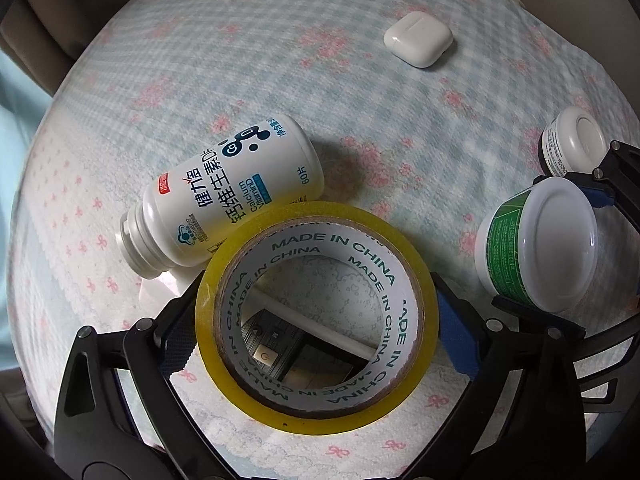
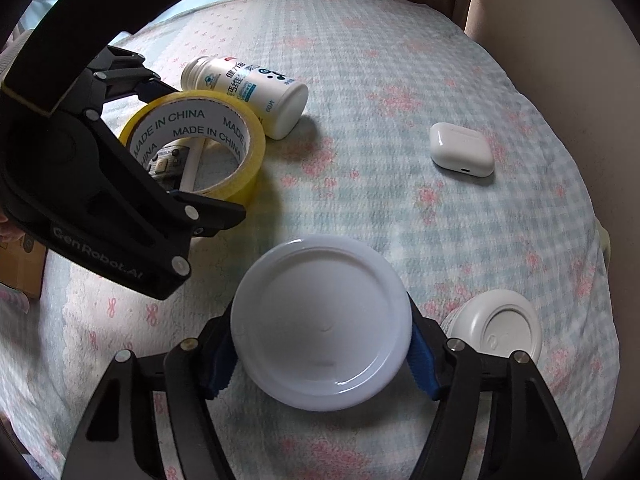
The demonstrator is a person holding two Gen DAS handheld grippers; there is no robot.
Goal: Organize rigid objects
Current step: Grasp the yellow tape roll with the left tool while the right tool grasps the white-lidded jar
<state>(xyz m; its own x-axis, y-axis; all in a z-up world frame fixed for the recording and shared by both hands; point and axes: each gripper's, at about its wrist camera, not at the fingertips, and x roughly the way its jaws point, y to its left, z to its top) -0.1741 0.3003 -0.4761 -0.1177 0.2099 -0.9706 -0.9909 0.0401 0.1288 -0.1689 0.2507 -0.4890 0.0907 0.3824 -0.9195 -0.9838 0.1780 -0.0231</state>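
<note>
My left gripper (image 1: 316, 320) is shut on a yellow tape roll (image 1: 256, 396), held tilted just above the cloth; the roll also shows in the right wrist view (image 2: 248, 172). A white calcium bottle (image 1: 236, 196) lies on its side just behind the roll, seen too in the right wrist view (image 2: 256, 88). My right gripper (image 2: 322, 344) is shut on a white-lidded green tub (image 2: 320, 328), seen in the left wrist view (image 1: 536, 240). A small white jar (image 2: 500, 328) stands right of it. A white earbud case (image 1: 418, 38) lies farther back.
A blue checked cloth with pink flowers (image 2: 360, 184) covers the surface. A remote and a white stick (image 1: 320, 324) show through the tape roll's hole. A cardboard box (image 2: 22, 272) sits at the left edge. Beige curtains (image 2: 520, 20) hang behind.
</note>
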